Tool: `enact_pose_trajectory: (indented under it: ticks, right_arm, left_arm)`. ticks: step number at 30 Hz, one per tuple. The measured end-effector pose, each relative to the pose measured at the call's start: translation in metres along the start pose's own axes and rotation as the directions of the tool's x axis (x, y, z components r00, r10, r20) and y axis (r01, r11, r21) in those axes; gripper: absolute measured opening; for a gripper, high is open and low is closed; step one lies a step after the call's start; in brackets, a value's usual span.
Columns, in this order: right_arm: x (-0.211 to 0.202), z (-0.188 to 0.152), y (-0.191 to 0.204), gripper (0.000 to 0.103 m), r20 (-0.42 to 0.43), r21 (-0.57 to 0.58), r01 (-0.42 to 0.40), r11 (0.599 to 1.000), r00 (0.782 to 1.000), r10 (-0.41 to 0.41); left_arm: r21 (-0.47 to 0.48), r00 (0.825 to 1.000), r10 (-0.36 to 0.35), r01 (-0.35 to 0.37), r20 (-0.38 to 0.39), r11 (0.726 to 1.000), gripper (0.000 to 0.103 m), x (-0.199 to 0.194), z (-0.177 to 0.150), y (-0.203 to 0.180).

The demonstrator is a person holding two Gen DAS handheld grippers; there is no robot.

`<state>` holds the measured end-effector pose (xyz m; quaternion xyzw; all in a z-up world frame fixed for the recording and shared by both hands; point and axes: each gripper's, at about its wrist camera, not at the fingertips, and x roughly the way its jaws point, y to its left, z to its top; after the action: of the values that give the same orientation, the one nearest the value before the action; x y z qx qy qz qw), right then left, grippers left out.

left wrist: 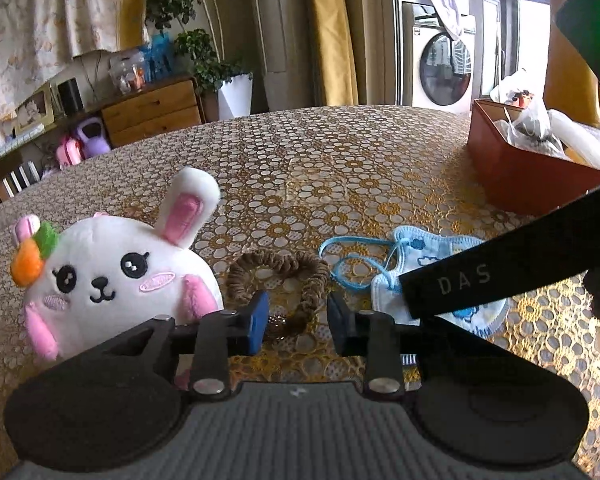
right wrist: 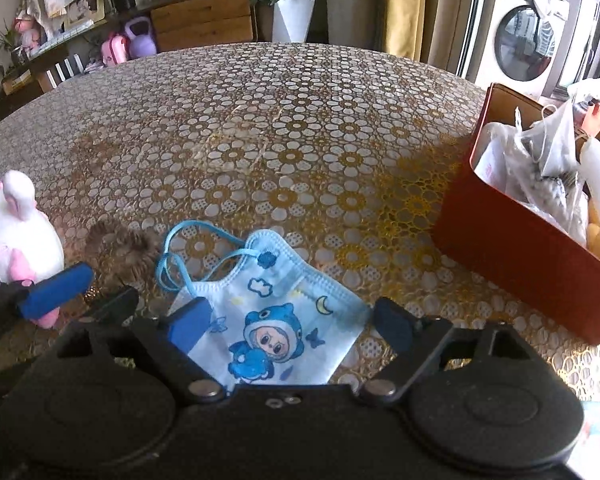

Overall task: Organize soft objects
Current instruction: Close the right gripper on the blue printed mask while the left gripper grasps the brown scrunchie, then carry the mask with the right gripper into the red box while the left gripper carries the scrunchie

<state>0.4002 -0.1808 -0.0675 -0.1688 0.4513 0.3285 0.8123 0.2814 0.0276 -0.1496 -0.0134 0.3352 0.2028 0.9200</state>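
A brown scrunchie (left wrist: 278,276) lies on the flower-patterned tablecloth (left wrist: 320,152). My left gripper (left wrist: 298,320) is low over it, its jaws narrowly open around the scrunchie's near loop, with a strip of cloth showing beside the right pad. A white plush rabbit (left wrist: 112,272) sits just left of it. To the right lies a child's blue cartoon face mask (right wrist: 268,300), flat on the cloth. My right gripper (right wrist: 292,328) stands open and wide around the mask, not pressing it. In the right wrist view, the rabbit (right wrist: 16,232), the scrunchie (right wrist: 124,248) and a blue pad (right wrist: 56,292) of the left gripper appear at the left.
A red-brown box (right wrist: 520,248) stuffed with plastic bags stands at the table's right side. The round table's far edge curves behind, with a wooden dresser (left wrist: 152,112), a potted plant and a washing machine (left wrist: 440,68) beyond it.
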Motion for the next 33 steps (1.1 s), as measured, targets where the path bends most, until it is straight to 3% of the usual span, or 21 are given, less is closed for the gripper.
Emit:
enact_pose_trajectory:
  ticks: [5, 7, 10, 15, 17, 22, 27, 30, 33]
  right_arm:
    - [-0.006, -0.005, 0.004, 0.062, 0.018, -0.022, 0.017, 1.000, 1.000, -0.016]
    - [-0.010, -0.007, 0.005, 0.038, 0.024, -0.023, 0.009, 1.000, 1.000, -0.008]
    - [-0.016, -0.011, 0.009, 0.026, 0.026, -0.022, -0.009, 1.000, 1.000, 0.010]
    - [-0.037, -0.021, 0.011, 0.022, 0.085, -0.013, 0.002, 1.000, 0.996, -0.001]
    - [-0.049, -0.024, 0.008, 0.021, 0.112, 0.006, 0.002, 1.000, 0.994, -0.003]
    - [-0.083, -0.032, -0.004, 0.020, 0.166, 0.061, -0.004, 0.998, 0.986, -0.006]
    - [-0.119, -0.042, -0.015, 0.020, 0.221, 0.111, -0.014, 0.994, 0.975, -0.011]
    - [-0.140, -0.048, -0.021, 0.020, 0.251, 0.135, -0.018, 0.991, 0.968, -0.016]
    - [-0.157, -0.055, -0.027, 0.020, 0.265, 0.151, -0.026, 0.988, 0.964, -0.015]
  left_arm:
    - [0.007, 1.000, -0.006, 0.006, 0.012, 1.000, 0.018, -0.002, -0.002, 0.007]
    - [0.006, 1.000, -0.020, 0.020, 0.010, 1.000, 0.016, -0.001, -0.001, 0.011]
    - [0.004, 0.999, -0.040, 0.040, 0.003, 0.999, 0.015, -0.002, 0.001, 0.013]
    - [-0.051, 0.995, -0.098, 0.097, -0.023, 0.994, 0.013, -0.005, 0.005, 0.025]
    - [-0.070, 0.992, -0.123, 0.122, -0.023, 0.990, 0.007, -0.009, 0.008, 0.029]
    - [-0.122, 0.976, -0.213, 0.206, -0.052, 0.971, 0.007, -0.018, 0.018, 0.036]
    - [-0.177, 0.943, -0.322, 0.304, -0.084, 0.936, 0.007, -0.027, 0.031, 0.044]
    - [-0.175, 0.911, -0.401, 0.381, -0.098, 0.908, 0.007, -0.038, 0.040, 0.044]
    - [-0.161, 0.893, -0.439, 0.421, -0.099, 0.892, 0.006, -0.052, 0.048, 0.039]
